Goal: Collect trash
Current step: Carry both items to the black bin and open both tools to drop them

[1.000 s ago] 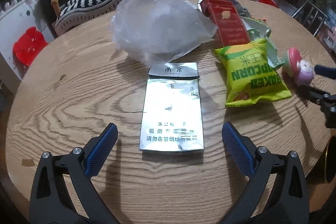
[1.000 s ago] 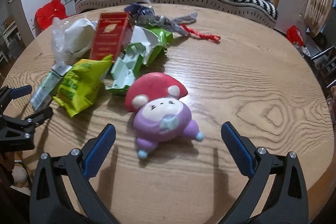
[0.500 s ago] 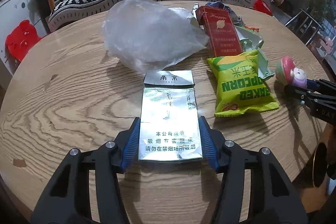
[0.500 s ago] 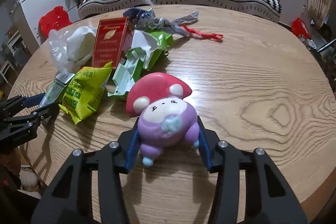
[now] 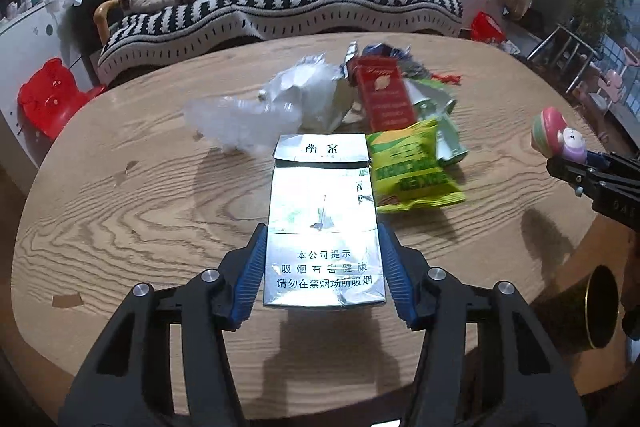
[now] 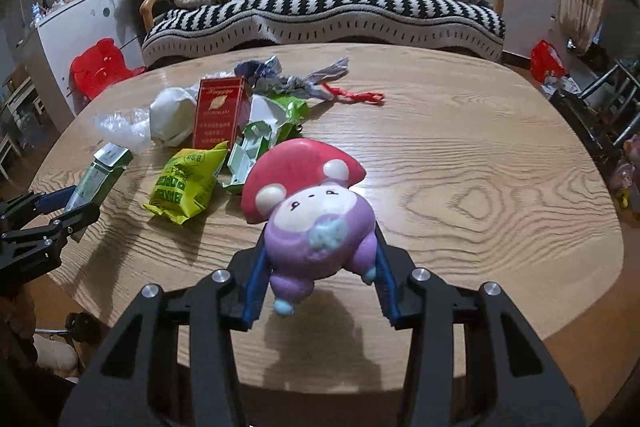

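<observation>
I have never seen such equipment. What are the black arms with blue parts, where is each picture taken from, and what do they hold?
No robot: a person holds two hand grippers, each with a camera looking along its jaws. In the left view, the left gripper is shut on a silver cigarette pack. In the right view, the right gripper is shut on a mushroom toy, lifted above the wooden table. On the table lie a popcorn bag, a red box and plastic wrap.
</observation>
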Demonstrator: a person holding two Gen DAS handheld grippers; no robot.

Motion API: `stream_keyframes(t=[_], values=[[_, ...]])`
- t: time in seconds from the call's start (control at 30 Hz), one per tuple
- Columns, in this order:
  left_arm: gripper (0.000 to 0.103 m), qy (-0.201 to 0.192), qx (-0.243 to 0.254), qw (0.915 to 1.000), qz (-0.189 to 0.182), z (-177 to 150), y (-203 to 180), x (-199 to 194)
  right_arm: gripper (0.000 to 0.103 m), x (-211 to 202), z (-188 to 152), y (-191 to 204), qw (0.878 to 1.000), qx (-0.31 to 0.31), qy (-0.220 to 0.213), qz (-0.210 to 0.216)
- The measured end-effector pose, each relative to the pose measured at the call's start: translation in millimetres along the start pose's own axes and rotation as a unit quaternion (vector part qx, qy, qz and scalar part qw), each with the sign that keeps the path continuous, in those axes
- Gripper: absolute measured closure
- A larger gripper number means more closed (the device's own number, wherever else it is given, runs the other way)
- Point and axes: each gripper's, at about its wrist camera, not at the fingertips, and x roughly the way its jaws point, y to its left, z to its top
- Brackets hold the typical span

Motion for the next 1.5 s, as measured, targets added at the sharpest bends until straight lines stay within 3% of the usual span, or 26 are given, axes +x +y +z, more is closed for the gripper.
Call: stream_keyframes(t=[0.17,0.3,0.5,0.7,0.8,0.97,1.1,1.27,1.5], values=[[0.049,-0.014,0.019,0.9997,-0.009,2.1,-20.3,-13.0,0.058,-30.1,-8.5,-13.1,1.0,0.013,-0.017,-0.011],[0.049,-0.019,0.034,0.9983,-0.043,5.9,-44.2,-20.7,0.058,-64.8,-20.6,-39.3,0.998,0.033,-0.033,-0.03],[0.049,-0.041,0.094,0.9889,-0.107,7.5,-124.2,-31.1,0.058,-129.1,-61.1,-109.0,0.989,0.097,-0.063,-0.089],[0.049,-0.032,0.167,0.9634,-0.207,-16.7,-241.8,-36.5,0.058,-176.6,-143.1,-197.1,0.964,0.203,-0.033,-0.166],[0.049,-0.002,0.213,0.9392,-0.27,-44.8,-318.1,-33.7,0.058,-187.7,-196.5,-242.8,0.945,0.26,0.014,-0.199],[0.049,0.062,0.261,0.8992,-0.346,-94.7,-419.5,-20.2,0.058,-197.2,-269.6,-305.2,0.906,0.354,0.08,-0.217],[0.049,0.103,0.291,0.8765,-0.37,-130.1,-481.2,2.7,0.058,-200.3,-310.1,-339.4,0.878,0.408,0.111,-0.222],[0.049,0.129,0.312,0.8632,-0.375,-154.6,-524.8,29.7,0.058,-198.7,-335.6,-360.6,0.863,0.439,0.126,-0.214],[0.049,0.147,0.311,0.8588,-0.38,-164.6,-541.8,43.9,0.057,-188.7,-339.3,-379.9,0.856,0.457,0.13,-0.203]])
